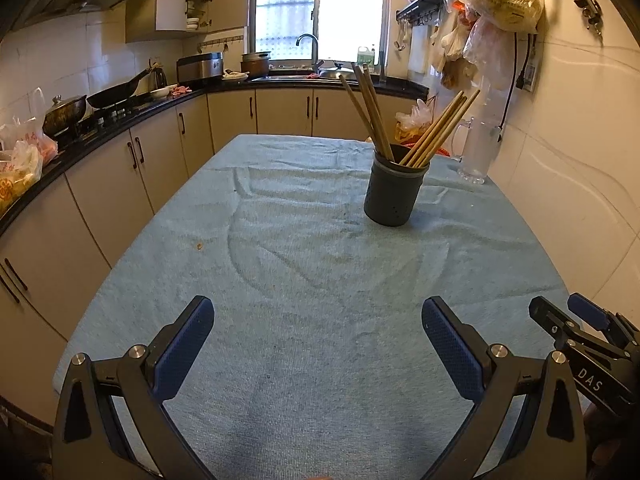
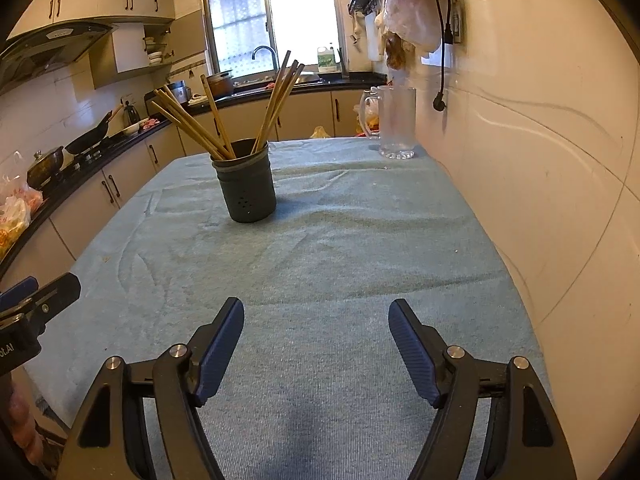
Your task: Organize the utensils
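A dark grey utensil holder (image 1: 394, 196) (image 2: 246, 188) stands upright on the table's blue cloth (image 1: 304, 272) (image 2: 340, 240), with several wooden chopsticks (image 1: 436, 130) (image 2: 188, 126) leaning out of it. My left gripper (image 1: 318, 324) hovers open over the near part of the cloth, nothing between its blue pads. My right gripper (image 2: 316, 324) is open too, with empty jaws, well short of the holder. Each gripper shows at the edge of the other's view, the right gripper (image 1: 576, 320) at the lower right and the left gripper (image 2: 36, 296) at the lower left.
A clear glass mug (image 1: 478, 150) (image 2: 394, 122) stands at the far right of the table by the tiled wall (image 2: 540, 160). Kitchen counters with pans (image 1: 116, 94) and a sink (image 1: 288, 76) run along the left and back. Plastic bags (image 1: 496, 4) hang on the wall.
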### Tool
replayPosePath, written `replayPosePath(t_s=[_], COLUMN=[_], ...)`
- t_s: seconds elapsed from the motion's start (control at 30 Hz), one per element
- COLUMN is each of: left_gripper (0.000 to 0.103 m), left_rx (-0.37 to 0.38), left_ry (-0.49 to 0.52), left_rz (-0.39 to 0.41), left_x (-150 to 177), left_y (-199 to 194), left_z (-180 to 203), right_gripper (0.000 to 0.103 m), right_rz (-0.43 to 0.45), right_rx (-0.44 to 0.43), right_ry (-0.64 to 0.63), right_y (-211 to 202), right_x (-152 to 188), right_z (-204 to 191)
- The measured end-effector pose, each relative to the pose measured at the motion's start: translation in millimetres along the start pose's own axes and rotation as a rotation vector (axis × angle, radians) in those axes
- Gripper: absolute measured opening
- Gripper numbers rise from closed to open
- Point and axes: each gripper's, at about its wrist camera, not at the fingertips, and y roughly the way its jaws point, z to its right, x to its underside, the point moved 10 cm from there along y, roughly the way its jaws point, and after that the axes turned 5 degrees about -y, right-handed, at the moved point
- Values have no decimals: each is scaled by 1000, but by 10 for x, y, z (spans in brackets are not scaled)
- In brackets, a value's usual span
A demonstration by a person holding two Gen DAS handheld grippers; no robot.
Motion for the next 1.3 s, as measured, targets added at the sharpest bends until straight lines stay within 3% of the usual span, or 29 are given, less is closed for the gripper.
replayPosePath(t_s=[1.3], left_gripper=[103], left_rx=[-4], left_ry=[-2], left_rz=[-28], left_x=[55], left_y=[106], left_z=[9], right_gripper=[82], right_rz=[40], right_rx=[11], right_ry=[-19], right_y=[-42], right_x=[-34], right_z=[-74])
